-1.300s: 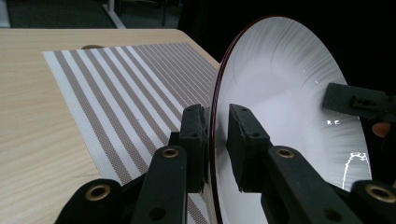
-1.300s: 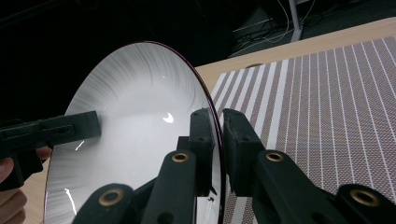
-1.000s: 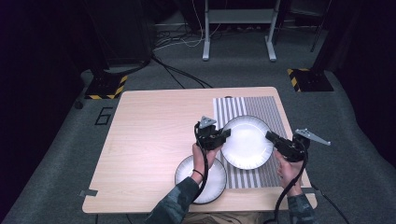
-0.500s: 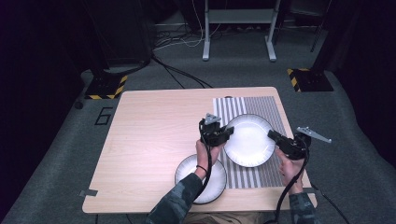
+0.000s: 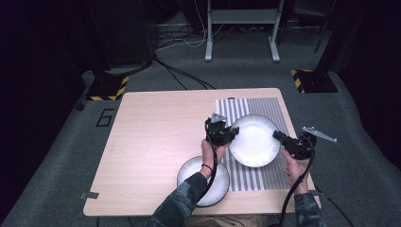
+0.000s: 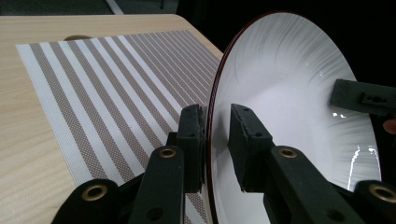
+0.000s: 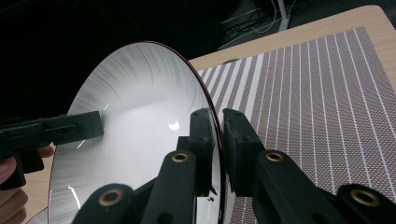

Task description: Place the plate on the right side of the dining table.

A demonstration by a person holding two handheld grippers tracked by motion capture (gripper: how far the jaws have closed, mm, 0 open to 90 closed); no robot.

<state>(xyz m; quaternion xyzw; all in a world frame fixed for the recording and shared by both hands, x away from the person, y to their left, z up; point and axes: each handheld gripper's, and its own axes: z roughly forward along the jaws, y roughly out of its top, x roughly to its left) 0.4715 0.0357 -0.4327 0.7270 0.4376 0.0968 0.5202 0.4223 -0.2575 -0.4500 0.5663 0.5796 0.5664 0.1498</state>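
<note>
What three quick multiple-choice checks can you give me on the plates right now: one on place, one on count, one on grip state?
1. Where is the plate that both grippers reach?
A. over the striped placemat
B. on the floor
C. at the table's far left corner

2. How many white plates show in the high view?
A. one
B. two
C. four

3. How do the left gripper and right gripper stand on that plate?
A. both far from it
B. one jaw on each side of its rim, at opposite edges
C. both resting flat inside it

Answers: 1 A, the high view shows it above the stripes. 2 B, the second plate lies on the table's near edge, under the left forearm. 3 B, each gripper view shows the rim between its own jaws; whether they are clamped tight I cannot tell.
</note>
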